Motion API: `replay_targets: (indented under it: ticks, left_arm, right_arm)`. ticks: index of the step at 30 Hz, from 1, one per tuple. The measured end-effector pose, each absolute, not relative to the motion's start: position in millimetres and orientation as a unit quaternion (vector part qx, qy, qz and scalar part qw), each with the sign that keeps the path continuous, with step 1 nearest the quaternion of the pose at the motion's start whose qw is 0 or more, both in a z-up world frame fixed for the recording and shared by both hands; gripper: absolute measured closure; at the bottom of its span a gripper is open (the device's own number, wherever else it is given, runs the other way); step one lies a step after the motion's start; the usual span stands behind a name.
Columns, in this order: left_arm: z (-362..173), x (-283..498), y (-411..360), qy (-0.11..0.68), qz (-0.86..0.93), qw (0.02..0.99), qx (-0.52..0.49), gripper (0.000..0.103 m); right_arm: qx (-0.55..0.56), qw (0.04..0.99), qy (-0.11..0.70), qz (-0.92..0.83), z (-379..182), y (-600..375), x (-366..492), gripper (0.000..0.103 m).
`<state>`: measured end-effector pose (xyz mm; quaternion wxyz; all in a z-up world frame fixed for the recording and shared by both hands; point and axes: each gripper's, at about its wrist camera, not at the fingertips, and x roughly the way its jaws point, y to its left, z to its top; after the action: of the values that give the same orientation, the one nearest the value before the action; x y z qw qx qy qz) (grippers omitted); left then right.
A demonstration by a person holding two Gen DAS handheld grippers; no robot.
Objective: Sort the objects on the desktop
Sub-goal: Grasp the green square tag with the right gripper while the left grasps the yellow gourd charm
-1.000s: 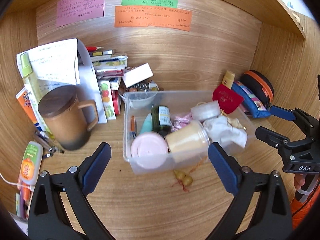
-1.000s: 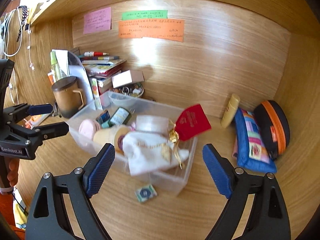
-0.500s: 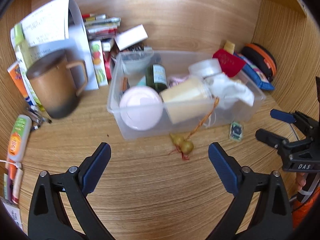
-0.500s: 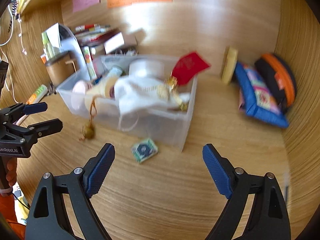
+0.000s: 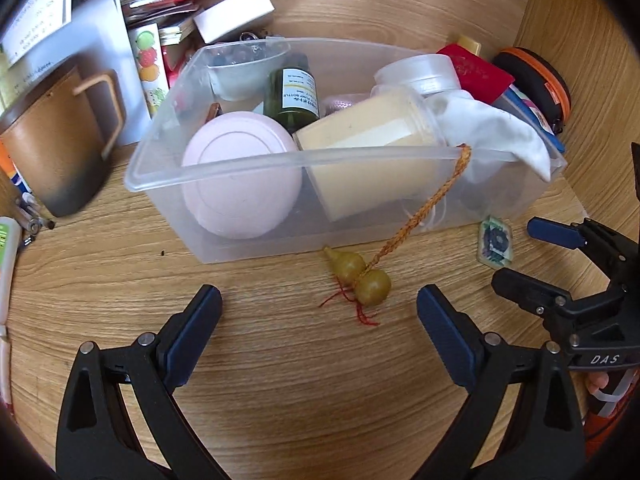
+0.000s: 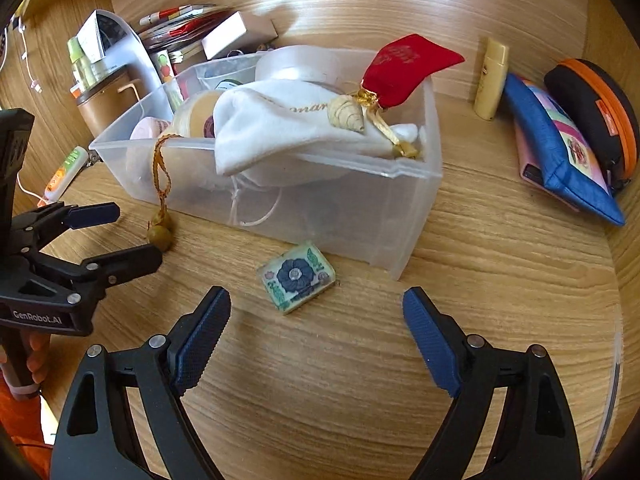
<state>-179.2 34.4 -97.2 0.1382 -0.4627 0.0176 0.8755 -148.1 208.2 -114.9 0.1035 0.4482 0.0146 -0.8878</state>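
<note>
Both jaws wide, empty — left gripper point(image 5: 319, 312) facing olive gourd-shaped charm point(image 5: 359, 276) at 12 o'clock, right gripper point(image 6: 316, 316) facing small flower-printed rectangular tile point(image 6: 297, 277) at 12 o'clock; both beside clear plastic storage bin point(image 6: 404, 216) on wooden desk point(image 6: 500, 280).

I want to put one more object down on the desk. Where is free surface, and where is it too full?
Bare wood lies in front of the clear bin, nearer than the gourd charm and the flower tile, and between the bin and the blue pouch. It is crowded left of the bin around the brown mug, and inside the bin.
</note>
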Motion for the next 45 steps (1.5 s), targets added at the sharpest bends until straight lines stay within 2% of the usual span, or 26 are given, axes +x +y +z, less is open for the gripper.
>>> replay_targets:
  ticks: [3,6,10,12,15,21,31,33,37,40,45]
  left_arm:
    - [-98.3,-180.6,36.9,0.023,0.879,0.129,-0.459,0.004]
    - [-101.5,-184.7,37.1,0.024,0.877,0.122,-0.464,0.004]
    - [-103.2,-185.6,43.1,0.038,0.881,0.114,-0.458,0.004]
    - [-103.6,-186.5,45.6,0.044,0.882,0.11,-0.455,0.005]
    - [-103.8,-187.4,48.2,0.05,0.885,0.101,-0.451,0.012]
    - [-102.2,-186.8,47.9,0.048,0.888,0.101,-0.446,0.02]
    - [-99.5,-184.8,55.7,0.06,0.887,0.126,-0.441,0.04]
    - [-98.4,-183.4,58.2,0.066,0.885,0.137,-0.44,0.048]
    - [-97.4,-180.6,60.6,0.069,0.885,0.147,-0.437,0.056]
    - [-96.7,-180.6,59.2,0.069,0.885,0.148,-0.437,0.067]
    - [-96.4,-178.5,60.6,0.071,0.885,0.15,-0.436,0.071]
  right_arm:
    - [0.454,0.118,0.019,-0.883,-116.1,204.0,-149.2,0.029]
    - [0.453,0.13,0.018,-0.882,-116.4,202.1,-149.5,0.029]
    - [0.449,0.141,0.016,-0.882,-115.9,201.1,-150.0,0.035]
    - [0.446,0.146,0.019,-0.883,-115.6,199.7,-150.7,0.043]
    - [0.44,0.147,0.03,-0.886,-116.0,196.7,-151.8,0.055]
    - [0.435,0.155,0.033,-0.886,-115.3,194.7,-153.2,0.065]
    - [0.433,0.172,0.031,-0.884,-114.9,191.3,-151.1,0.066]
    - [0.431,0.175,0.032,-0.885,-114.4,190.7,-149.6,0.066]
    - [0.428,0.178,0.033,-0.885,-113.7,188.1,-148.0,0.066]
    - [0.424,0.178,0.032,-0.887,-112.0,188.0,-147.0,0.066]
    - [0.414,0.179,0.025,-0.892,-106.5,189.9,-143.6,0.066]
